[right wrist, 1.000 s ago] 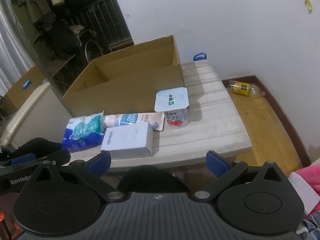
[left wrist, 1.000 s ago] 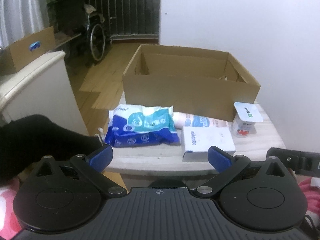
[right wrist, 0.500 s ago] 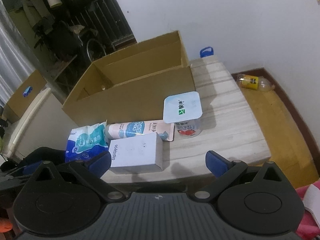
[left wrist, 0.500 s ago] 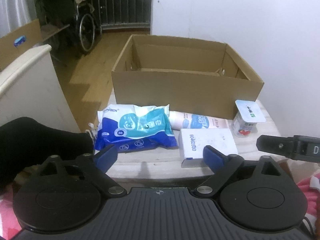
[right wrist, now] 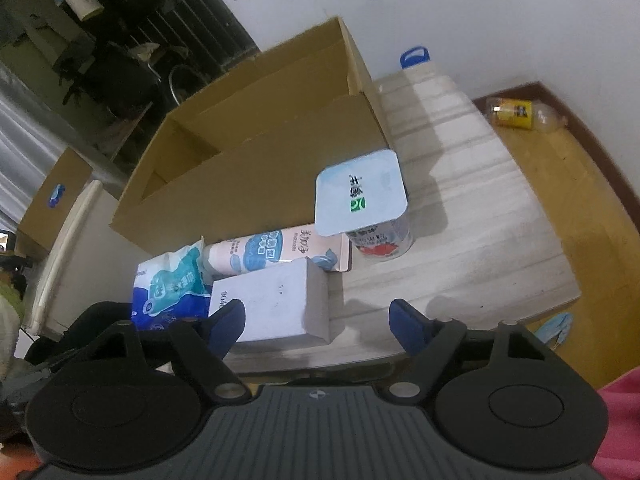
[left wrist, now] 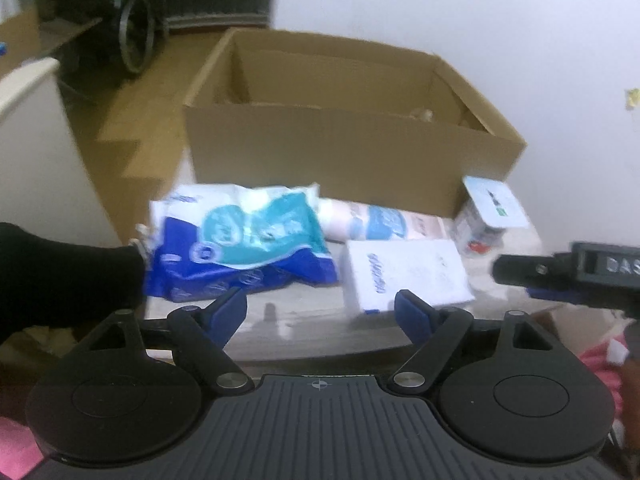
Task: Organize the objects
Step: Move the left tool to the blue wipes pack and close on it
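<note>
Brown cardboard box (left wrist: 344, 160), blue-and-teal printed packet (left wrist: 244, 244), plain white carton (right wrist: 276, 304) — pale-blue-lidded cup (right wrist: 360, 196).

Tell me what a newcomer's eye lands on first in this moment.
The open cardboard box dominates the back of the table, with nothing yet visible from the four items lined up in front of it. Those are a blue tissue pack at the left, a tube against the box, a white carton nearest the camera and a yogurt cup at the right. Both tools, left and right, hang short of them, jaws closing on nothing.
</note>
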Demonstrator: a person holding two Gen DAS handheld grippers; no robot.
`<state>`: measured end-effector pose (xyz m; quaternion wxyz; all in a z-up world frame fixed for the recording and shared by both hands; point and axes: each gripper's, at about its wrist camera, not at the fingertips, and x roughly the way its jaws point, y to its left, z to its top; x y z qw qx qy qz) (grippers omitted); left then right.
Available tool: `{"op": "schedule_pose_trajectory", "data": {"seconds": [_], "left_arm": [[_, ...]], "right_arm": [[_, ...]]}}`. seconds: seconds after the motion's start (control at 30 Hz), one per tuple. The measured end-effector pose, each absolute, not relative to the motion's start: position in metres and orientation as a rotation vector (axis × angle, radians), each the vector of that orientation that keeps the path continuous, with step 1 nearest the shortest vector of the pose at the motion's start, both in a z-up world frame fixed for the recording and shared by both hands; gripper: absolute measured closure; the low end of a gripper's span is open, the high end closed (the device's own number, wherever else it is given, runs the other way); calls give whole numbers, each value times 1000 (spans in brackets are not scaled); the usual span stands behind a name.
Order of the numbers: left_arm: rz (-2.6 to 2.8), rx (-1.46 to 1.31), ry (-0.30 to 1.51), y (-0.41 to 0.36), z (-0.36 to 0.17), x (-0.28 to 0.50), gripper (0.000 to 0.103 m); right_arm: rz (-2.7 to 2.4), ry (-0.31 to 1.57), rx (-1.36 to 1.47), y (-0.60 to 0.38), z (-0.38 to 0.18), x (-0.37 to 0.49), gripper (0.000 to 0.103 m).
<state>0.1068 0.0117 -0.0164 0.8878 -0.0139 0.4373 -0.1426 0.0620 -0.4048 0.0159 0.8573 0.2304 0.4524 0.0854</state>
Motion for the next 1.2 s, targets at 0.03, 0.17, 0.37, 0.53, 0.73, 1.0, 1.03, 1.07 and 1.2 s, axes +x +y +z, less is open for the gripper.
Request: {"op": "schedule_pose_trajectory", "data": {"seconds": [0.03,0.17,0.37,0.53,0.73,1.0,1.03,1.07,1.2], "left_arm": [[-317,-28,921,10,-20,110,22],[-347,-5,935,4,-28,118,30],[-219,-41,866,27,-20,122,29],[-84,38,788,49,-13,129,23],[-79,-156,844,87,-33,155,23],[-193,-285,873,98,-58,173,33],[-203,-283,859,99,-61,171,34],[-218,-284,846,100,-62,169,37],[-268,-299,841,110,-63,163,50]], "right_arm": [[185,964,505,-405,12,65,21],[188,993,536,-404,2,77,21],[221,1002,529,-392,6,87,21],[283,1021,477,-366,13,105,24],[343,1014,445,-339,26,124,30],[379,1031,319,-306,26,145,36],[381,1048,309,-303,23,150,40],[385,1057,305,-301,20,154,42],[409,1079,277,-294,14,162,43]]}}
